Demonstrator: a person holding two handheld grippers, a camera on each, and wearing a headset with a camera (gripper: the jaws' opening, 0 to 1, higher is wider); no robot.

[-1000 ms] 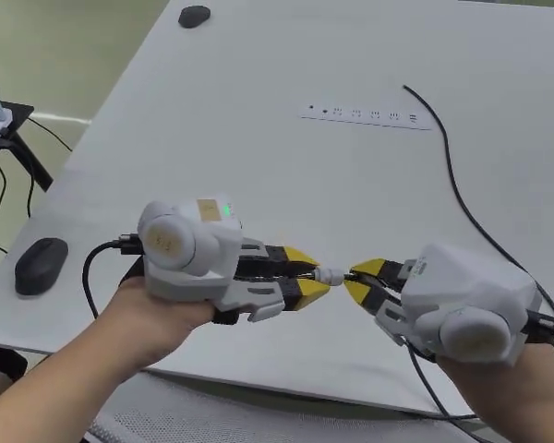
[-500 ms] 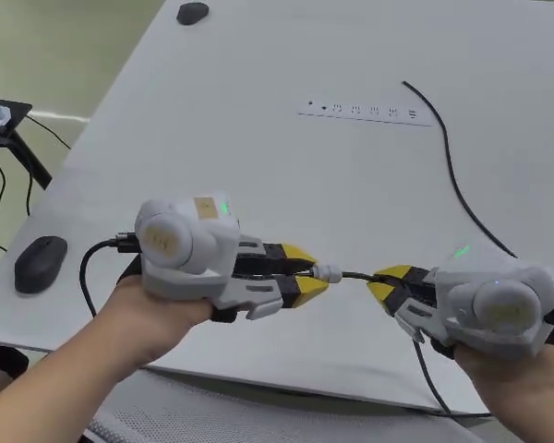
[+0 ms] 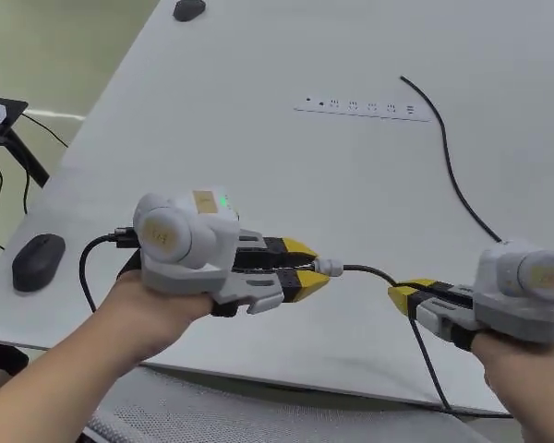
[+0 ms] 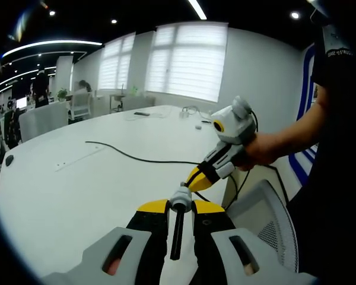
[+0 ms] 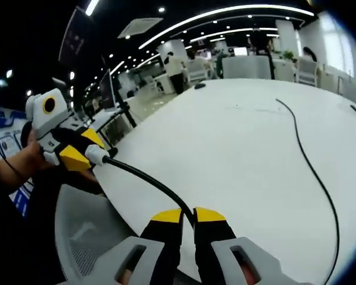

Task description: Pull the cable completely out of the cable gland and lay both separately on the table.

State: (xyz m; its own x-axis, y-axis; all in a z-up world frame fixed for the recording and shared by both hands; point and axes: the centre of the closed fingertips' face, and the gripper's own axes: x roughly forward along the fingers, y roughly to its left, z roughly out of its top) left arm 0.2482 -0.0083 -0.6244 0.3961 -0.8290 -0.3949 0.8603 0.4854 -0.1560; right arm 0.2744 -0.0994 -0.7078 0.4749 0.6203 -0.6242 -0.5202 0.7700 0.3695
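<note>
ok so the cable gland is held up above the near edge of the table, clamped in the left gripper; the yellow-tipped fingers are squeezed onto its white body; the black cable is seen coming out of the gland's tip, not yet pulled free, and sagging over to the right gripper, which is kept well right of the gland with its fingers pinched tight on the cable; a white power strip and a long black cord are laid on the table far beyond the gland; whether that cord is the same cable can't be told
</note>
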